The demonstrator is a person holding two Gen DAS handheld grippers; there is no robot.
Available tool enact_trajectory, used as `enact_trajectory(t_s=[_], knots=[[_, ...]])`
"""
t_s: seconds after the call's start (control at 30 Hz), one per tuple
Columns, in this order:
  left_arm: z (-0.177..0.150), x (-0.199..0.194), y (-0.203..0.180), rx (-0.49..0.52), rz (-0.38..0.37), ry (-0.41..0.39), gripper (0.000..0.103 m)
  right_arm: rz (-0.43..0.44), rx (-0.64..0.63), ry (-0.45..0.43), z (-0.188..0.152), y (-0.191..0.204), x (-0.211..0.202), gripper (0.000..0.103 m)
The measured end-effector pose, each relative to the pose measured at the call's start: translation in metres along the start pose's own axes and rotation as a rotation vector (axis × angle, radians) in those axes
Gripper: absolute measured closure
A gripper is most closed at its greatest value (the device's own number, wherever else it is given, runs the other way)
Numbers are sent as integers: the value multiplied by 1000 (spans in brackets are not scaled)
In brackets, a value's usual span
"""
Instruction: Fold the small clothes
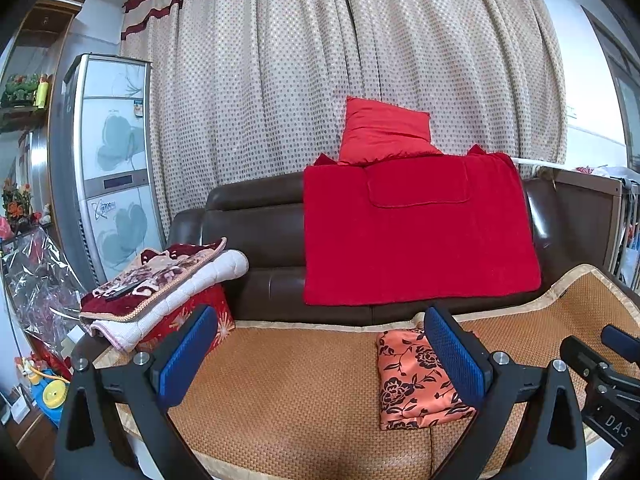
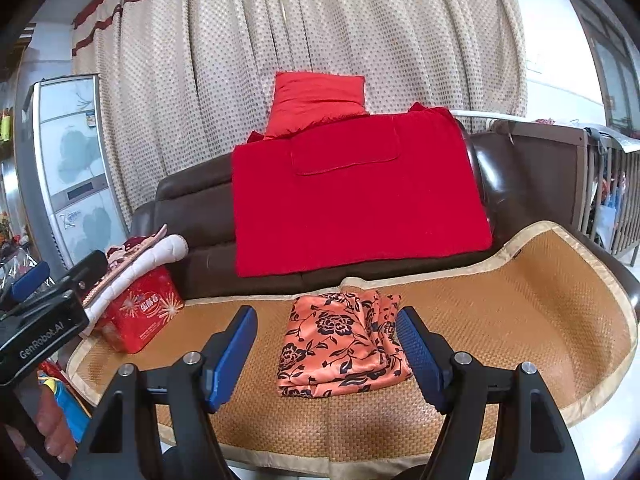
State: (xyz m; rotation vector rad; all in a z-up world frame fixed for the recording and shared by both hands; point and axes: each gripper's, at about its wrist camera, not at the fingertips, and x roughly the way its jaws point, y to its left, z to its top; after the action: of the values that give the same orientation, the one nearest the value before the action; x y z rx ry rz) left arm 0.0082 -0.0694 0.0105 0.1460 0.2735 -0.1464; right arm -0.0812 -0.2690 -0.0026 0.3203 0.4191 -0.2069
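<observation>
One folded floral garment (image 2: 344, 344) on one woven mat (image 2: 520, 300); left gripper (image 1: 320, 360) and right gripper (image 2: 328, 352) fingers spread, empty.

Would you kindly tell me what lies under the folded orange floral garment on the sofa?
The orange floral garment rests directly on the woven mat covering the sofa seat. The mat shows all around it; whatever is beneath the cloth itself, or tucked within its folds, is covered.

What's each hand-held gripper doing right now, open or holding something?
Left hand-held gripper: open, holding nothing.
Right hand-held gripper: open, holding nothing; the floral garment lies on the mat beyond it.
</observation>
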Motion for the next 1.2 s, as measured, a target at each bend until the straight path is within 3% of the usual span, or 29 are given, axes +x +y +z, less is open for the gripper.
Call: enact_trajectory(t_s=[0.57,1.2], knots=[[-1,-3,0,8,-21,-15,0,1,-26,-51,10,8,-18,27],[-6,12,1,3,-87,-7,0,-27,-50,-45,20,15,-3,27]])
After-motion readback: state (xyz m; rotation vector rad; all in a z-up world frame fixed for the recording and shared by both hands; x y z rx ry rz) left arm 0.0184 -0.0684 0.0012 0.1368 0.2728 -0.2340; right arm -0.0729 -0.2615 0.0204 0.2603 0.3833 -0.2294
